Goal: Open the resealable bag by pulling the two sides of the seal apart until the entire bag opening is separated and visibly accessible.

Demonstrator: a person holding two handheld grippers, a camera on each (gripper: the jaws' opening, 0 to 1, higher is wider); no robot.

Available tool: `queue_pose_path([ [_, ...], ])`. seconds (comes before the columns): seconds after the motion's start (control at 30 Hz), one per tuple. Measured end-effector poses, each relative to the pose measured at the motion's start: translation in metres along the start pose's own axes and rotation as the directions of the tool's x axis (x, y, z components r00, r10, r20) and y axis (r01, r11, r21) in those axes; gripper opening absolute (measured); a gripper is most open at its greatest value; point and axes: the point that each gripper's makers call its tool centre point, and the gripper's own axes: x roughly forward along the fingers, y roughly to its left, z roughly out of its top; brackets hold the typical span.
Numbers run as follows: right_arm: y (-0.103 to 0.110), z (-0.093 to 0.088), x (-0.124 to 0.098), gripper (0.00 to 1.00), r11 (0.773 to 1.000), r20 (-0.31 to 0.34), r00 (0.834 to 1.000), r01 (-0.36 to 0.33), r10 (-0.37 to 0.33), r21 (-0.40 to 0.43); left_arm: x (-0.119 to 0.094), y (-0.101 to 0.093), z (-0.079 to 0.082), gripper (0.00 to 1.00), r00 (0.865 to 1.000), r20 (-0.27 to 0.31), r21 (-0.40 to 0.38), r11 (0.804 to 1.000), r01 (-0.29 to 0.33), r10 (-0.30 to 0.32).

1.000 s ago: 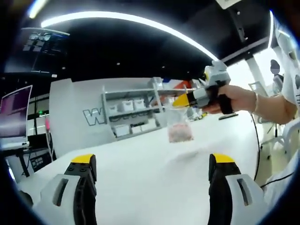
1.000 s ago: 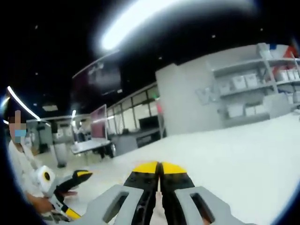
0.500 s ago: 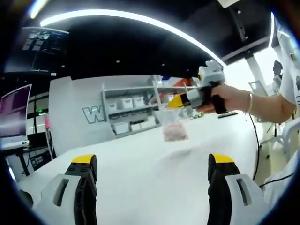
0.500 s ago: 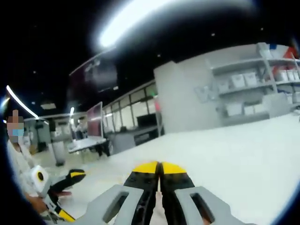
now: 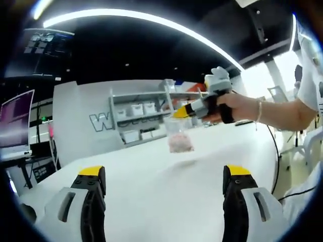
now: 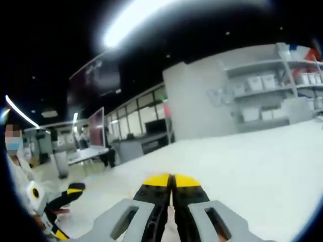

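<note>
Left hand-held gripper (image 5: 161, 174): grey-white jaws w/ black inner faces, yellow tips. Right hand-held gripper (image 6: 171, 180): same grey/black/yellow scheme. Person wears white short sleeve (image 5: 309, 85), thin bracelet (image 5: 259, 112) on wrist.

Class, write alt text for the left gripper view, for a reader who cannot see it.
The right gripper, held in a person's hand, grips the top of a clear resealable bag hanging above a white table. The left gripper waits below with jaws wide open; grey shelves stand behind.
</note>
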Motion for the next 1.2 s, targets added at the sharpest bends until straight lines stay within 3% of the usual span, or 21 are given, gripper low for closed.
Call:
queue_pose_path([
  [0.6,-0.032,-0.006,0.031,0.0,0.998,-0.039,0.998,0.058,-0.058,0.006,0.001,-0.001,0.002,0.95,1.0,0.001,0.002,1.0,-0.004,0.004],
  [1.2,-0.039,0.0,0.062,0.0,0.997,-0.06,0.995,0.072,-0.074,-0.033,0.002,-0.003,0.003,0.94,1.0,-0.001,0.013,1.0,0.004,-0.004],
])
